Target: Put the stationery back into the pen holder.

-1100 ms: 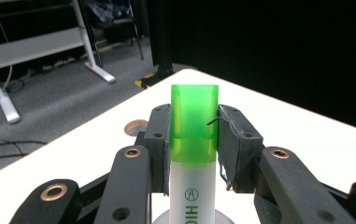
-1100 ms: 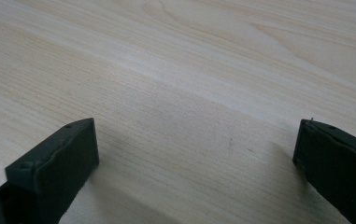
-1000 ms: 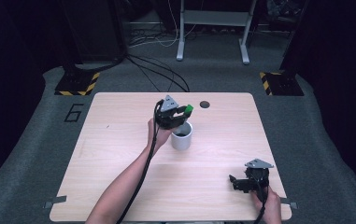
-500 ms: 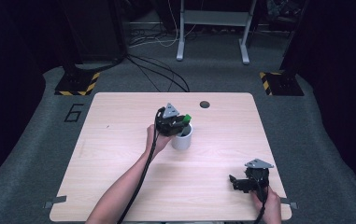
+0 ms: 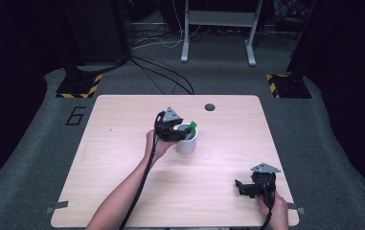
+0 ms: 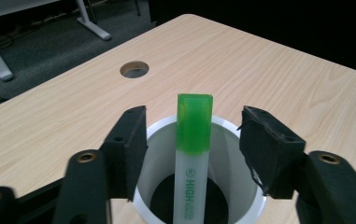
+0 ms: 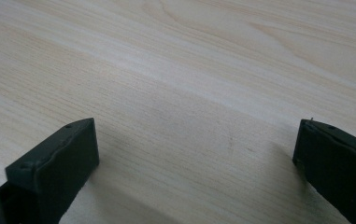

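A white cup (image 5: 188,143) stands near the middle of the wooden table (image 5: 118,158). A green-capped highlighter (image 5: 193,125) stands in it, leaning on the rim. In the left gripper view the highlighter (image 6: 193,140) rises from the cup (image 6: 234,186) between the jaws, which stand apart on either side without touching it. My left gripper (image 5: 182,131) is open just over the cup's left rim; in its own view the gripper (image 6: 196,140) straddles the highlighter. My right gripper (image 5: 241,187) rests near the table's front right, open, and in its own view the gripper (image 7: 196,154) has bare wood between the jaws.
A round cable hole (image 5: 210,107) sits in the table near its far edge, also seen as the hole (image 6: 134,69) beyond the cup. Desk legs (image 5: 186,33) and cables (image 5: 165,76) lie on the grey floor behind the table.
My left gripper came down over the cup with the highlighter and opened; the highlighter now stands in the cup, free of the jaws. The right gripper has not moved.
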The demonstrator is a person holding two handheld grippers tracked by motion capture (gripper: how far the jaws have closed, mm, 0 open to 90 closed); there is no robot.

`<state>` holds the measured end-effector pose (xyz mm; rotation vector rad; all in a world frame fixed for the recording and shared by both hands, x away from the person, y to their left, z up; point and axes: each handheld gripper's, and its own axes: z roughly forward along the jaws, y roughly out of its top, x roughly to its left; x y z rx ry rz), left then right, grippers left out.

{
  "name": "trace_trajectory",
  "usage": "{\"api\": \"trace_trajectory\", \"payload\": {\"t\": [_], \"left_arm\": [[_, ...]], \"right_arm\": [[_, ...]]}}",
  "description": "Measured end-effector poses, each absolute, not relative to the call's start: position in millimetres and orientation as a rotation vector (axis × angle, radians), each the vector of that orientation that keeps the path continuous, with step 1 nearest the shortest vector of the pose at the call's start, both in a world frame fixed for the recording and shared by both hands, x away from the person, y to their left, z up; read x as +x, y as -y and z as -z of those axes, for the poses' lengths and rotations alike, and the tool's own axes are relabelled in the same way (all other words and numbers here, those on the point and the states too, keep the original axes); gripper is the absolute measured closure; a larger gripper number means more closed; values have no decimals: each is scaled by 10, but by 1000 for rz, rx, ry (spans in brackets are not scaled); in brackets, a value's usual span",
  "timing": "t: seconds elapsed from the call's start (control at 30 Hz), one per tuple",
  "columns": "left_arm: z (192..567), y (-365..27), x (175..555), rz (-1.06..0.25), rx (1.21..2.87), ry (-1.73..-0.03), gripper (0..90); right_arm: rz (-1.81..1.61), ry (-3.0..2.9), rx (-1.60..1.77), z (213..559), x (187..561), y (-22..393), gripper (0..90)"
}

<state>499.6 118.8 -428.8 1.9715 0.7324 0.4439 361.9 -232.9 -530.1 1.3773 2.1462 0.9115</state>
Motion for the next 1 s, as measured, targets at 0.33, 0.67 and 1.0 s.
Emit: {"api": "trace_trajectory", "payload": {"t": [0.33, 0.67, 1.0], "left_arm": [[4138, -1325, 4746, -447, 1987, -724, 251], [4100, -1555, 4434, -470, 2040, -723, 154], [4327, -1880, 4083, -474, 2113, -785, 131]], "right_arm": [[-911, -2146, 1378, 5301, 3619, 2329, 0], [-911, -2146, 1378, 5301, 3619, 2329, 0], [-911, -2146, 1377, 5301, 3619, 2329, 0]]}}
